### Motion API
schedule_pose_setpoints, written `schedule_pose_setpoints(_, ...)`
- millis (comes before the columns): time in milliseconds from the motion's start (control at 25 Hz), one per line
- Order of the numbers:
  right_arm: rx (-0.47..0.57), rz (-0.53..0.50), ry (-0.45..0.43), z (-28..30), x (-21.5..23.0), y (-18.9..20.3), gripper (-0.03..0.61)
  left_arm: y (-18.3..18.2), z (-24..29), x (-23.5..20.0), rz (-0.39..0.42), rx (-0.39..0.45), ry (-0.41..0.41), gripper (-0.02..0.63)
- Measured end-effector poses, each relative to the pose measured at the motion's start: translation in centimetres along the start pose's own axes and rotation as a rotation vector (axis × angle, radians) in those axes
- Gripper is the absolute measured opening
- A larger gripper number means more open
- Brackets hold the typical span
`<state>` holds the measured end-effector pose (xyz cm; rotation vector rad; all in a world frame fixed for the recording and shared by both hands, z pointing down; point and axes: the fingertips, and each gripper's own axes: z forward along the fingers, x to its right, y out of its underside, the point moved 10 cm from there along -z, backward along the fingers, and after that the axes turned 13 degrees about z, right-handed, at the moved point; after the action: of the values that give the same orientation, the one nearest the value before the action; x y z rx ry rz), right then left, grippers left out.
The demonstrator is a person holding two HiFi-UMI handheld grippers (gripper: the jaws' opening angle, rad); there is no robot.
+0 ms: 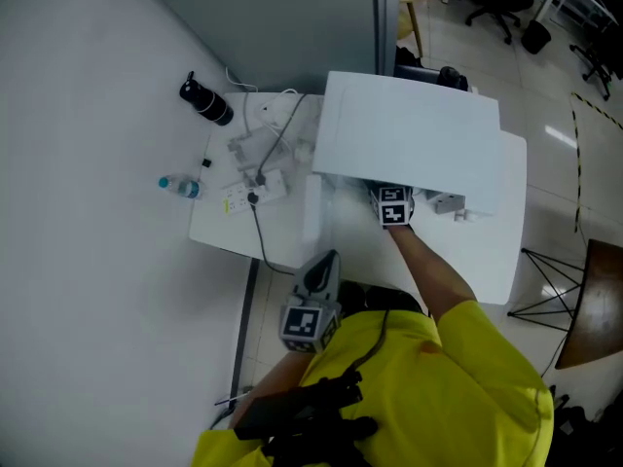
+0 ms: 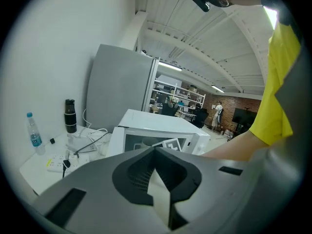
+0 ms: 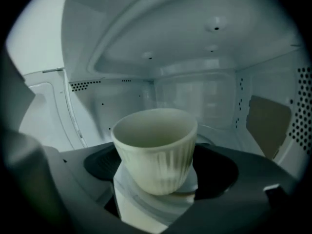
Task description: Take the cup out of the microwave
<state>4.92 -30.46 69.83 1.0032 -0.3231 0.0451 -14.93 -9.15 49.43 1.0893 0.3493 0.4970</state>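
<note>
1. The cup (image 3: 156,150) stands upright inside the microwave (image 1: 409,134).
2. The right gripper (image 3: 158,182) reaches into the microwave, its 2 jaws spread around the cup.
3. The left gripper (image 2: 157,179) hangs in front of the microwave, jaws pressed together, empty.

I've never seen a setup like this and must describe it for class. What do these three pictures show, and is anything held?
No robot here: a person in yellow holds a two-jaw tool in each hand. The top-down picture comes from a camera on their head; the other two ride on the tools. On the white table stand an open microwave, a water bottle, a black flask and a power strip with cables. The right tool reaches into the microwave; its jaws stand wide apart either side of a pale ribbed cup, not pressing it. The left tool hangs near the person's body, jaws together, empty. Nothing is held yet.
</note>
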Motion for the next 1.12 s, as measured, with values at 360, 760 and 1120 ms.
schedule_pose_setpoints(360, 0.001, -0.016, -0.003, -0.2, -1.3, -0.5, 0.454, -0.8, 2.6, -1.7, 0.035, -0.036, 0.100, -0.003)
schedule_pose_setpoints(760, 0.022, 0.045, -0.037, -15.1, -0.4, 5.3, 0.454, -2.0, 4.9, -1.0, 0.081, -0.026, 0.192, -0.004)
schedule_pose_setpoints(1120, -0.016, 0.227, 0.331, -26.9, 14.3, 12.0, 0.454, -2.1, 7.9, 4.3, 0.118, -0.043, 0.346, -0.005)
